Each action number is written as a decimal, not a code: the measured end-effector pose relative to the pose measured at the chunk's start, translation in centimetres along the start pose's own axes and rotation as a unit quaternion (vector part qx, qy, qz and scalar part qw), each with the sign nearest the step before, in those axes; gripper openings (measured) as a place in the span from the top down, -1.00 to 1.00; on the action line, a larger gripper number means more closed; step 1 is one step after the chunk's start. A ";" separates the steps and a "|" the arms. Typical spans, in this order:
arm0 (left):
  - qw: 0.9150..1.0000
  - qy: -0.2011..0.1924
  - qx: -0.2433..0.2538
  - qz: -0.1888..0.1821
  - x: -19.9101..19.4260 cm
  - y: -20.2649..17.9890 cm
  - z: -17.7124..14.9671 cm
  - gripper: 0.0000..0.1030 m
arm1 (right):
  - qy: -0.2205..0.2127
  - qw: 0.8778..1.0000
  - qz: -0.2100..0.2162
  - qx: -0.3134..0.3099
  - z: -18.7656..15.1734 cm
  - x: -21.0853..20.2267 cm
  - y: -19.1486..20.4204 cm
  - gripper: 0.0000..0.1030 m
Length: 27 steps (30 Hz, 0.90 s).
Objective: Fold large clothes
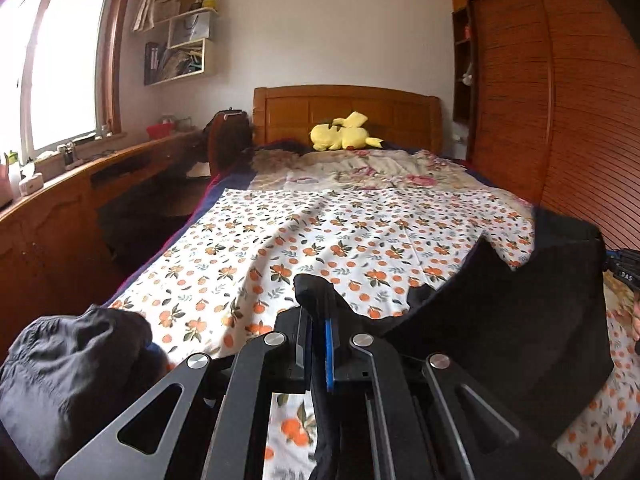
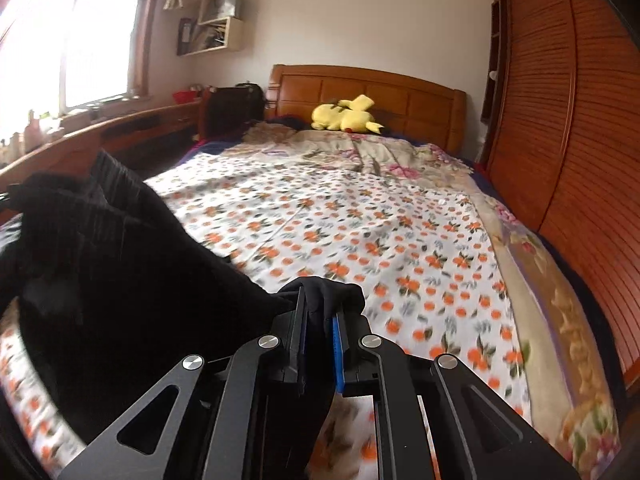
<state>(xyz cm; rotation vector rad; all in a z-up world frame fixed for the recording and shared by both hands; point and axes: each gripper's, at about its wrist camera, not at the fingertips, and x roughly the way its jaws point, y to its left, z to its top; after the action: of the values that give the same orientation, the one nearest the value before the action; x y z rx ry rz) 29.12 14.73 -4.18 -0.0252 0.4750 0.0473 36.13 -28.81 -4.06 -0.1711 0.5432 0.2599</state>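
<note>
A large black garment (image 1: 500, 320) hangs stretched between my two grippers above the bed. My left gripper (image 1: 318, 312) is shut on one edge of it; the cloth runs off to the right toward the other gripper (image 1: 624, 270). In the right wrist view my right gripper (image 2: 320, 312) is shut on another edge of the black garment (image 2: 100, 260), which spreads to the left and sags toward the sheet. The cloth covers both sets of fingertips.
The bed carries an orange-print sheet (image 1: 320, 240) and a floral quilt (image 1: 360, 168) farther back. A yellow plush toy (image 1: 342, 132) lies by the wooden headboard (image 1: 344, 108). A crumpled dark grey garment (image 1: 72, 368) lies at the near left. Wardrobe (image 1: 560, 100) right, desk (image 1: 80, 184) left.
</note>
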 end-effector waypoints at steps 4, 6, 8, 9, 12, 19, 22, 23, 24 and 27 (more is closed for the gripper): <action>1.000 0.006 -0.005 0.004 3.3 0.4 1.3 0.90 | 0.010 1.000 -0.015 -0.004 1.4 4.2 0.1 0.83; 1.000 0.008 -0.007 0.006 4.7 0.5 1.9 0.90 | 0.018 1.000 -0.024 -0.005 2.0 6.3 0.1 0.83; 1.000 0.011 -0.005 0.007 6.1 0.5 2.6 0.90 | 0.023 0.999 -0.034 -0.001 2.7 8.3 0.1 0.83; 1.000 0.011 -0.003 0.008 6.5 0.4 2.8 0.90 | 0.026 0.999 -0.039 0.000 2.9 8.9 0.1 0.83; 1.000 0.014 0.000 0.007 7.8 0.3 2.9 0.82 | 0.037 0.998 -0.056 0.001 3.6 11.4 0.1 0.83; 0.999 0.038 -0.010 -0.005 8.9 0.5 -0.4 0.11 | 0.064 0.994 -0.084 0.005 3.5 15.6 0.7 0.80; 0.999 0.048 -0.005 -0.015 8.6 -0.1 -2.1 0.11 | 0.082 0.993 -0.089 0.008 3.1 16.8 1.2 0.32; 0.998 0.052 -0.002 -0.020 8.4 -0.4 -2.8 0.11 | 0.081 0.992 -0.100 0.013 3.0 16.8 1.2 0.10; 0.998 0.057 0.000 -0.027 8.1 -0.8 -3.6 0.08 | 0.071 0.991 -0.111 0.013 3.0 16.6 1.3 -0.09; 0.997 0.063 0.004 -0.043 7.3 -1.6 -5.2 -0.01 | 0.067 0.993 -0.099 0.014 3.1 15.6 1.3 -0.09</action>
<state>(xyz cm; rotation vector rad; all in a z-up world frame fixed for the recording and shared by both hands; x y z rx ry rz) 33.26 13.21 -12.14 -0.0416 0.6003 -0.0407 50.14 -23.72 -9.81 -0.2146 0.6572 0.0473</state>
